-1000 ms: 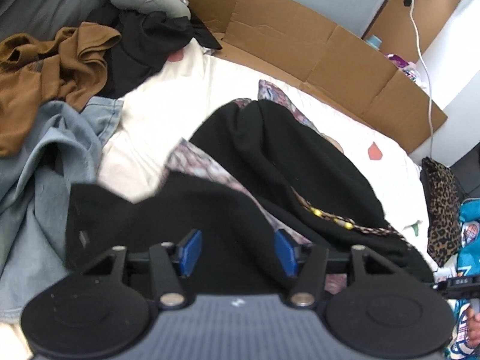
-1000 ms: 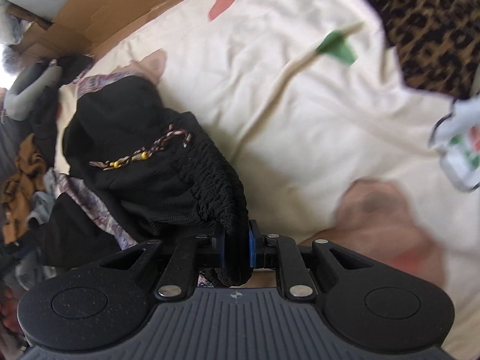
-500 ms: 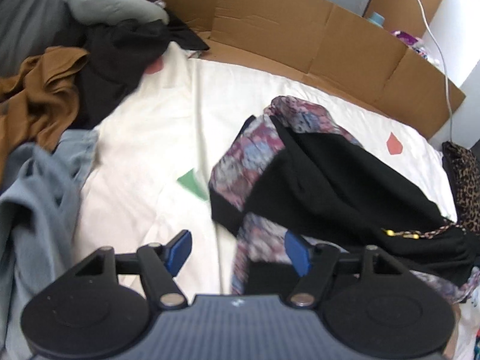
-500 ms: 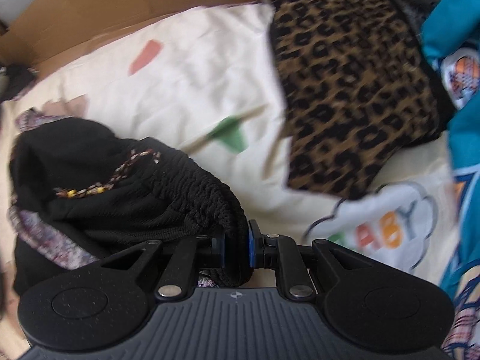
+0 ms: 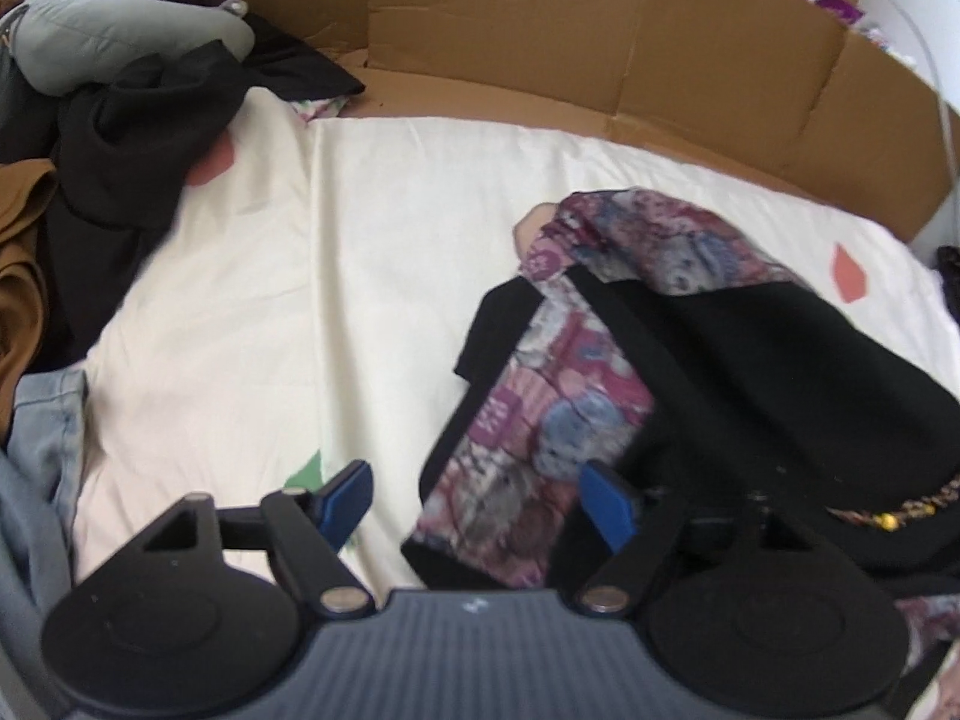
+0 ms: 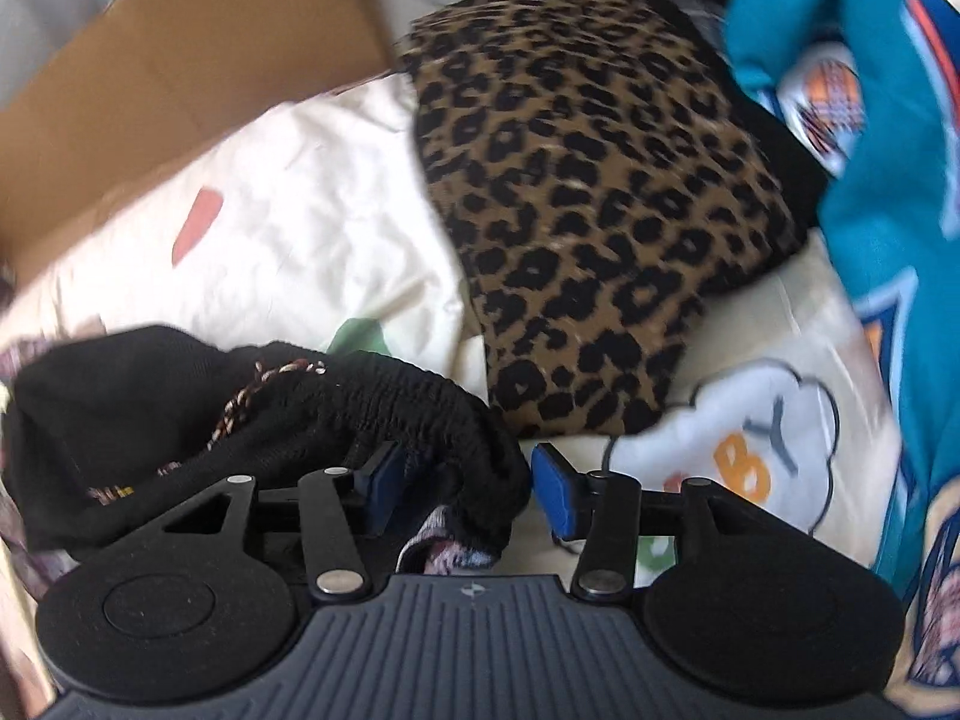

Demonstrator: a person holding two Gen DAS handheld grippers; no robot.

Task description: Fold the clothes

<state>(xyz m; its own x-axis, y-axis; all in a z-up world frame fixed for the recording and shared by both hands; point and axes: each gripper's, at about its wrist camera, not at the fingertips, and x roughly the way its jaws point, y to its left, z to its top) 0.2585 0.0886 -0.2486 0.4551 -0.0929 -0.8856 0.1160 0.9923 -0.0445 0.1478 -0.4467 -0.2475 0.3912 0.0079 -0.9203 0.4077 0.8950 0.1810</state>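
- Your left gripper (image 5: 474, 501) hovers low over the cream bedsheet (image 5: 372, 252), its blue pads (image 5: 345, 495) spread wide, nothing between them. The right-hand pad sits at the near edge of the garment; whether it touches, you cannot tell.
- Your right gripper (image 6: 465, 489) is level with the bed, tongs parted. The black ribbed waistband (image 6: 420, 414) drapes loosely across the gap, not pinched.
- The task's thing, a black garment with a purple-and-blue patterned lining (image 5: 690, 360), lies bunched on the right half of the sheet in the left wrist view. Its long axis runs from near your left gripper away and slightly rightward toward the cardboard wall (image 5: 600, 42). Patterned panel faces up along its left edge, black fabric over the right.
- A braided drawstring with yellow beads (image 5: 888, 510) trails at the garment's near right end; the cord (image 6: 258, 396) shows on the waistband in the right wrist view.
- Beyond your right gripper: leopard-print cloth (image 6: 588, 180), folded flat; teal printed fabric (image 6: 882, 150) at far right.
- Left of the sheet: a heap of black clothing (image 5: 138, 138), brown cloth (image 5: 18, 252), pale denim (image 5: 42, 450), and a grey cushion (image 5: 108, 30) behind.
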